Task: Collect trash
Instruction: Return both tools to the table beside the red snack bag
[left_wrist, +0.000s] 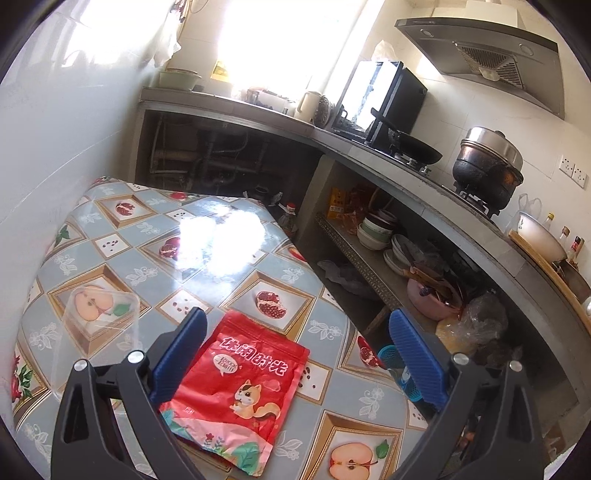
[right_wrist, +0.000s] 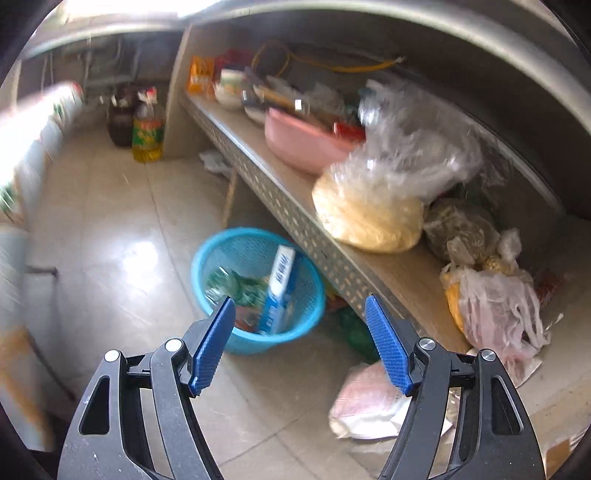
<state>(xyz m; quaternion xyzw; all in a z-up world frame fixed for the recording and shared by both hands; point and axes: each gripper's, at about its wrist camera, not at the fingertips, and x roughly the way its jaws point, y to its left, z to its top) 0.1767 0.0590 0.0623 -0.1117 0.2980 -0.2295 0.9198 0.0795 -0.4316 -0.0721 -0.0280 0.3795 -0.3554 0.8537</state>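
Left gripper (left_wrist: 295, 354) is hovering, jaws apart, over red snack bag (left_wrist: 236, 398) near counter (left_wrist: 129, 258) edge; right gripper (right_wrist: 299, 347) is gaping empty above blue basket (right_wrist: 221, 254).

red snack pouch (left_wrist: 236, 398) reading 休闲时光, smaller print on it illegible

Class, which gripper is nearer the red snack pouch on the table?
Left. The left gripper straddles the red snack pouch on the table; the right gripper hangs open over the floor basket.
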